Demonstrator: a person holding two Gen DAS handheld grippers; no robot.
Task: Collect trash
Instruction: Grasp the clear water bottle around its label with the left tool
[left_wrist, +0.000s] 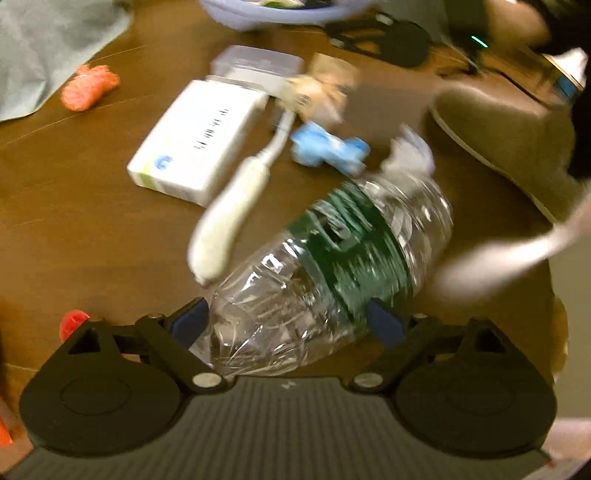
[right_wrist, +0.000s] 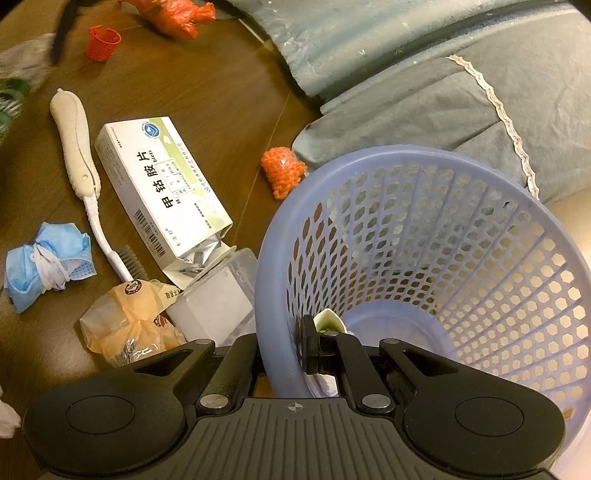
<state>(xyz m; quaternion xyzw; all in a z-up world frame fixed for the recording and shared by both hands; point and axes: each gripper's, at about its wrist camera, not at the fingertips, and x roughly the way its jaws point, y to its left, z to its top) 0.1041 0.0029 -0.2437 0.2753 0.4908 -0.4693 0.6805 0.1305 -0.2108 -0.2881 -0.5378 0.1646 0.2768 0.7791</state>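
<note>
While the right gripper (right_wrist: 320, 345) keeps its jaws pinched together on the rim of the lilac perforated plastic basket (right_wrist: 424, 236), tilting its mouth toward the litter, the left gripper (left_wrist: 286, 323) hangs over a crushed clear plastic bottle with a green label (left_wrist: 332, 258) lying on its side on the brown wooden desk (left_wrist: 92, 221). Its jaws stand wide apart, one blue pad on either side of the bottle's narrower end, and I can't see them pressing on it yet. The picture from that hand is smeared, so contact is hard to judge.

To do this well, I'd say settle the hand first, then close squarely across the bottle's body rather than its slippery shoulder, since thin crumpled plastic tends to squirt out sideways. The cream-handled brush (left_wrist: 229, 210) lies just beside the bottle and should be left out of the bite. The basket looks well placed; it only needs holding steady.

Waiting nearby are a white medicine box (right_wrist: 162, 192), a balled blue face mask (right_wrist: 48, 258) and an orange knitted scrap (right_wrist: 282, 170).
</note>
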